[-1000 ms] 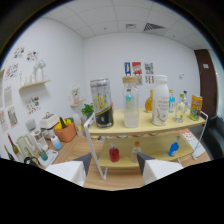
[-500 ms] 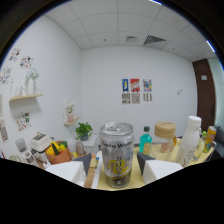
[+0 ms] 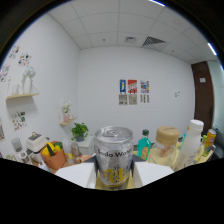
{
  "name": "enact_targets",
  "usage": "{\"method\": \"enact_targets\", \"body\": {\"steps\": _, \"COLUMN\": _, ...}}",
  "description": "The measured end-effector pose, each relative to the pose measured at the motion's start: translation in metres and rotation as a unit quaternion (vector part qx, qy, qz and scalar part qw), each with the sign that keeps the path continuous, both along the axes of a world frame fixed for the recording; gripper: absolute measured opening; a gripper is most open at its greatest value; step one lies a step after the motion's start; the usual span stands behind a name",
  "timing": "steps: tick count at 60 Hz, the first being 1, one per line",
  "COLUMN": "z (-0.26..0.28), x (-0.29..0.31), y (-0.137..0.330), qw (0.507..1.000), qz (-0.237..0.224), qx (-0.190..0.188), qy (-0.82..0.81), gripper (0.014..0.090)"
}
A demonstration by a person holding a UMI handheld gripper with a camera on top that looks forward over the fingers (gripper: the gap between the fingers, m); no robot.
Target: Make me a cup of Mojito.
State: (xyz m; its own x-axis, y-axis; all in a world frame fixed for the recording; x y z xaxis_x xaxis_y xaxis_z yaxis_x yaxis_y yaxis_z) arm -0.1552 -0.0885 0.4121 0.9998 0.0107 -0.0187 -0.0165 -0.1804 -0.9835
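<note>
A silver soda water can (image 3: 114,156) with yellow print and a pull-tab top stands upright between the two white fingers (image 3: 75,174). Both fingers press against its sides, so my gripper (image 3: 114,176) is shut on it. The can's base is hidden below the fingers. The can sits very close to the camera and blocks what lies straight ahead. Behind it to the right are a teal bottle (image 3: 144,146), a pale jar with a tan lid (image 3: 166,146) and a tall white bottle (image 3: 192,142).
An orange pot holding yellow fruit (image 3: 52,156) and a small potted plant (image 3: 79,132) stand to the left beyond the fingers. A wall shelf (image 3: 22,95) hangs on the left wall. Posters (image 3: 132,92) and a dark door (image 3: 205,95) are at the back.
A second ago I faced a wooden shelf of bottles from a distance. Since then the can has come between the fingers, looms larger, and the view has tilted up toward the wall and ceiling.
</note>
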Motion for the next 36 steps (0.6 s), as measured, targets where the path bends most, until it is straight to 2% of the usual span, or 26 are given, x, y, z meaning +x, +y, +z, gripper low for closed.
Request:
{"method": "enact_targets", "body": {"steps": 11, "z": 0.012, "x": -0.002, "y": -0.012, "qw": 1.000, "qz": 0.015, "qx": 0.014, "qy": -0.006, "gripper": 0.0513}}
{"method": "enact_targets", "body": {"steps": 24, "z": 0.041, "x": -0.003, "y": -0.064, "qw": 0.997, "qz": 0.059, "qx": 0.042, "qy": 0.012, "gripper": 0.0513}}
{"method": "enact_targets", "body": {"steps": 31, "z": 0.036, "x": 0.005, "y": -0.100, "qw": 0.995, "qz": 0.083, "qx": 0.050, "qy": 0.022, "gripper": 0.0510}}
{"method": "enact_targets", "body": {"steps": 36, "z": 0.016, "x": 0.022, "y": -0.119, "qw": 0.996, "qz": 0.077, "qx": 0.044, "qy": 0.017, "gripper": 0.0513}}
